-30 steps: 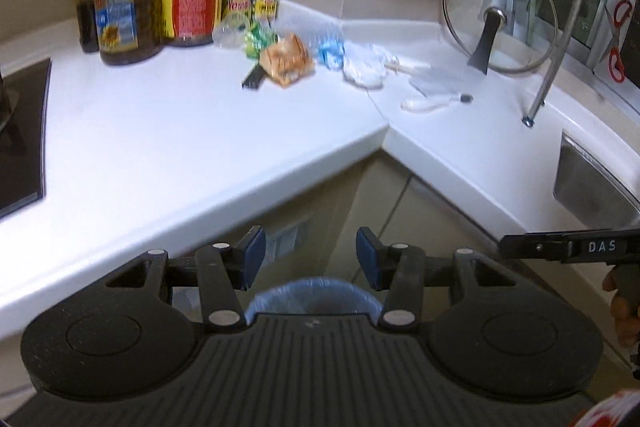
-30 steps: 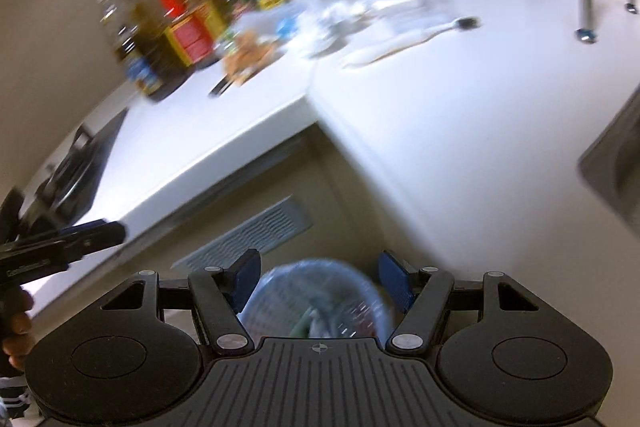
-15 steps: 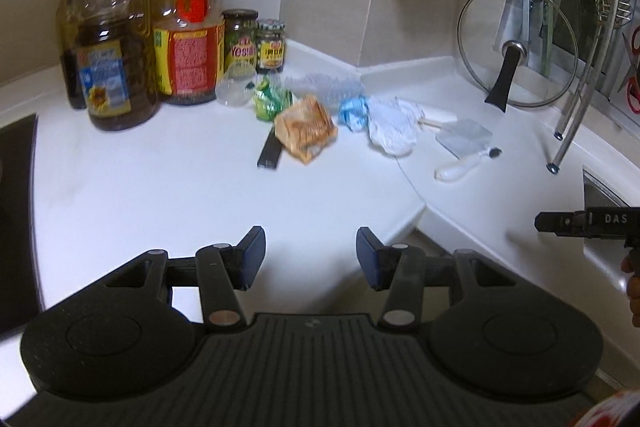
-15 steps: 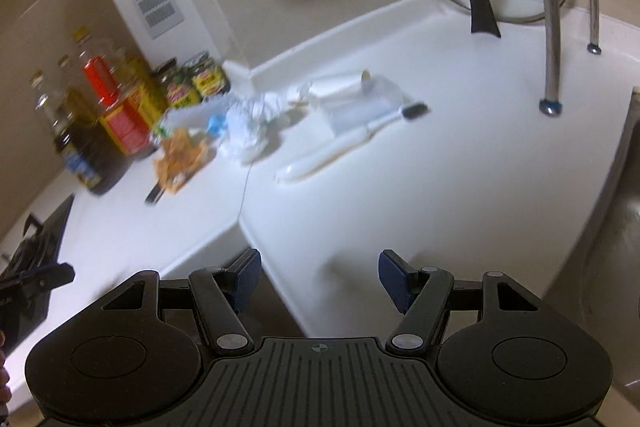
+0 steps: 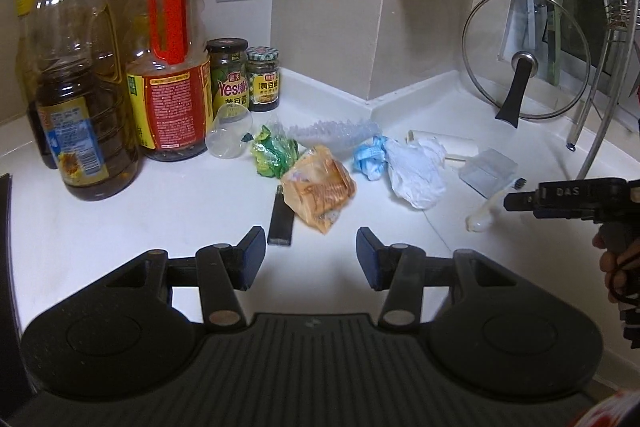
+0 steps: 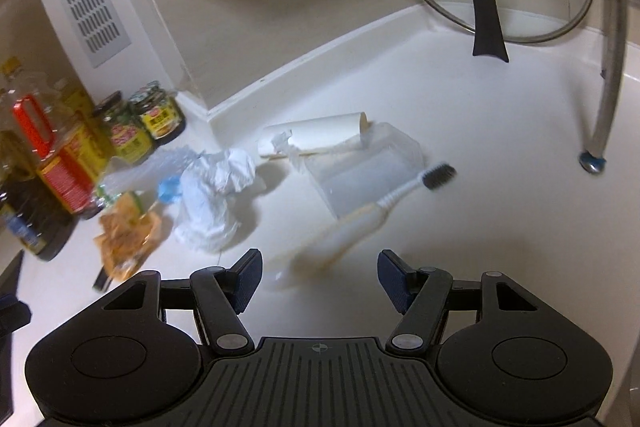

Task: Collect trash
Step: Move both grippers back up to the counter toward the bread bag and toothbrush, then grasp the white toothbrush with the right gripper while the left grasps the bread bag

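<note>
Trash (image 5: 320, 187) lies strewn in the counter's (image 5: 120, 227) corner. Left gripper (image 5: 310, 251) spread and empty before the snack wrapper; right gripper (image 6: 318, 277), jaws just narrowing yet empty, nears the toothbrush (image 6: 384, 207). Best straddle one piece squarely, then squeeze.

Right view blurred w/ motion: toothbrush handle (image 6: 344, 227) smeared, its near end a pale blur by the left pad (image 6: 246, 277). Bottles (image 6: 44, 163) at left edge blurred, partly cut off, labels unreadable. Orange wrapper (image 6: 128, 235) fuzzy; dark bar (image 6: 102, 277) under it mostly hidden. Left view: right gripper (image 5: 520, 201) cut by right edge, only one finger tip in frame, hand (image 5: 618, 263) half out. Stove (image 5: 6, 267) just a dark strip at left edge. Toothbrush (image 5: 486, 213) partly behind that finger. Jar label text (image 5: 264, 87) too small to read.
</note>
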{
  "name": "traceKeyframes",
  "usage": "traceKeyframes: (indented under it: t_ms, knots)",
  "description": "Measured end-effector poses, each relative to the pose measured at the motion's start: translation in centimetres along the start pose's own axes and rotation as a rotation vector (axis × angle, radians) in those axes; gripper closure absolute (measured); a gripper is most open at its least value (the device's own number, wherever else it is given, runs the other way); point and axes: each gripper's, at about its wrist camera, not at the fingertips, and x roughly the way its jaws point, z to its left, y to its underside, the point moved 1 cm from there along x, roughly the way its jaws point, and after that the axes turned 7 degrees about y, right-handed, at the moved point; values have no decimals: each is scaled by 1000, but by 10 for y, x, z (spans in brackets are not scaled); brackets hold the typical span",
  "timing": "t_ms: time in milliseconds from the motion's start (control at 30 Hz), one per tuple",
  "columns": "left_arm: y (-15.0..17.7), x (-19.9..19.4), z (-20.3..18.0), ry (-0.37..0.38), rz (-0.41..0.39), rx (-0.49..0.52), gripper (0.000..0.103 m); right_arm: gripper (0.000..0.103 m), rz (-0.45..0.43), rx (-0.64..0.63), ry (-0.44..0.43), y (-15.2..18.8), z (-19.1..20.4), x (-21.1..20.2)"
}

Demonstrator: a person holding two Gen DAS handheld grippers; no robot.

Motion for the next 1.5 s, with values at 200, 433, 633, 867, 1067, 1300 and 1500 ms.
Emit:
traceKeyframes:
  t_ms: [200,433,633,867,1067,1300,1500]
  knots:
    - [-8,21,13,16,13,0,57,47,15,15,89,-9,7,29]
    - [-16,39,19,44,22,22,55,51,38,18,171,-17,7,46]
    - [-19,55,13,84,31,50,50,58,51,-53,212,-15,8,48]
    - [-21,80,1,91,41,131,45,63,54,-52,217,-6,-15,31]
    - [-25,106,-7,81,38,214,45,63,37,-31,238,4,-34,15]
    - [-25,126,-12,73,48,278,60,63,20,-35,251,10,-42,6]
    - [-26,125,-10,82,42,285,78,63,11,-40,250,12,-42,6]
